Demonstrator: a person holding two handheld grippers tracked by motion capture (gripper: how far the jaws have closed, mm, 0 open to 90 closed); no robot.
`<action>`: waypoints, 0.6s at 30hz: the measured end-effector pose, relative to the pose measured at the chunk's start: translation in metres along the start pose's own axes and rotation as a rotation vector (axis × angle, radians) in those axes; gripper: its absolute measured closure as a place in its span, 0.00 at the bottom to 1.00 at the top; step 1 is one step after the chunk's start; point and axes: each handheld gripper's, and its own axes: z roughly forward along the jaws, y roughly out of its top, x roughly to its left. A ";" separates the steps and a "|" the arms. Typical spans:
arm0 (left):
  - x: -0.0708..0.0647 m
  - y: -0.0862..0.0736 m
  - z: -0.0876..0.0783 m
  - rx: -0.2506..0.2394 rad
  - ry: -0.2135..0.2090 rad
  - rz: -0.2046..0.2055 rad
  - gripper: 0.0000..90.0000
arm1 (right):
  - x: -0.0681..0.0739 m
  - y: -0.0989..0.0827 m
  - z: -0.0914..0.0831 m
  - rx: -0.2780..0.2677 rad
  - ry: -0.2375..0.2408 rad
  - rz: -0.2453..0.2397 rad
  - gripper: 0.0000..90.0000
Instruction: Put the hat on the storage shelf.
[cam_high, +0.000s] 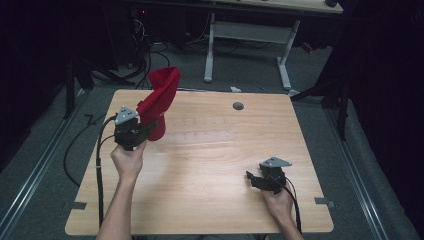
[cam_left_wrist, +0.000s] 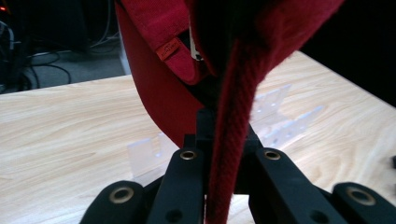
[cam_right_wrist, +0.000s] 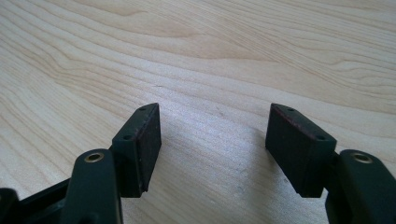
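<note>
A red cloth item (cam_high: 160, 100), like a knitted hat with a small sewn label, is held up above the left part of the wooden table (cam_high: 210, 195). My left gripper (cam_high: 142, 129) is shut on its edge; in the left gripper view the red fabric (cam_left_wrist: 229, 140) runs pinched between the jaws and hangs over the camera. Low over the table's right front, my right gripper (cam_high: 252, 179) stands open. Its pads (cam_right_wrist: 147, 144) have nothing between them, just bare wood.
A clear plastic rack (cam_high: 200, 131) lies on the table just right of the cloth, also visible behind the fabric (cam_left_wrist: 280, 121). A round grommet hole (cam_high: 238, 106) sits near the table's far edge. Another desk's white legs (cam_high: 210, 50) stand beyond.
</note>
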 end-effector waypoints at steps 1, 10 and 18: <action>0.000 0.000 0.000 0.000 0.000 0.000 0.95 | 0.000 0.000 0.000 0.000 0.000 0.000 0.40; 0.009 -0.006 0.016 -0.008 0.036 0.004 0.95 | 0.000 0.000 0.000 0.001 0.000 -0.001 0.40; 0.013 -0.013 0.025 -0.004 0.056 0.029 0.95 | 0.000 0.000 0.000 0.001 0.001 -0.001 0.40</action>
